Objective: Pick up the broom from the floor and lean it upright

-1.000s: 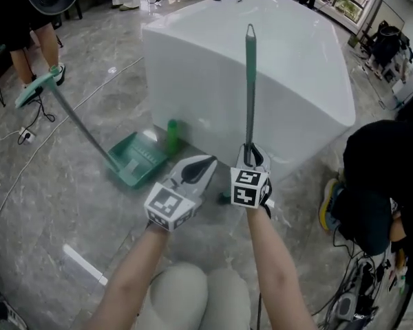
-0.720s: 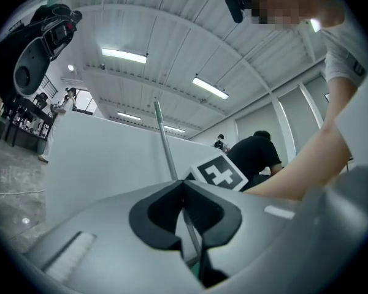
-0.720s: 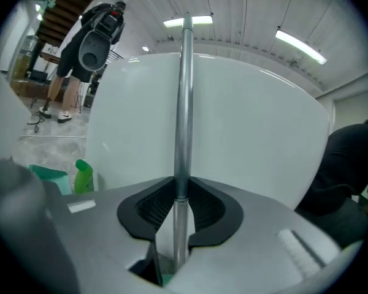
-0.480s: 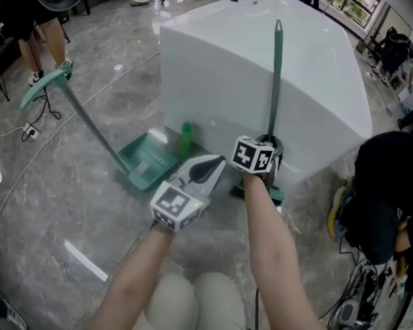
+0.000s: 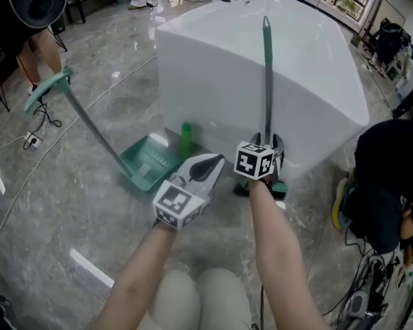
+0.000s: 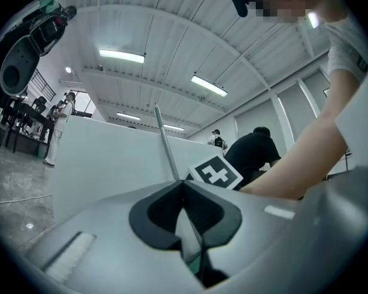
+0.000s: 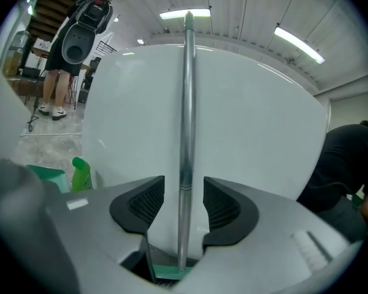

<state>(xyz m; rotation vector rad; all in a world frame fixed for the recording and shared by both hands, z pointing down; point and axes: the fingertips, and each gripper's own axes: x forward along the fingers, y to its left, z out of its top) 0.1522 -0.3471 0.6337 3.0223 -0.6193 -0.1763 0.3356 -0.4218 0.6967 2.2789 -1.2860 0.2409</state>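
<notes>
A big white block point(image 5: 310, 81) is taking up the far middle of the scene, and the grey marble floor point(image 5: 69, 205) is spreading all around it. On the left, a green dustpan point(image 5: 146, 162) with a long handle is sitting on the floor, near the block's left corner.

The broom point(image 5: 266, 81) is no longer lying down. It is standing nearly upright at the near face of the block, with its green head point(image 5: 275, 188) resting on the floor and its metal handle rising along the white surface. In the right gripper view the handle point(image 7: 186, 103) is running straight up in front of the block.

The right tongs point(image 5: 272, 150) are staying around the lower part of the handle, but their jaws have just been opening. The handle is standing between the two pads with a gap on each side, so the tongs are released and are not pressing it. The left tongs point(image 5: 213, 162) are hovering to the left of the broom, clenched on nothing.

A small green bottle point(image 5: 186, 139) is standing just beside the dustpan, against the block.

I am judging that the task is almost complete: lifting and leaning are done. What is remaining is to draw the right tongs back and see whether the broom is keeping its place alone.
</notes>
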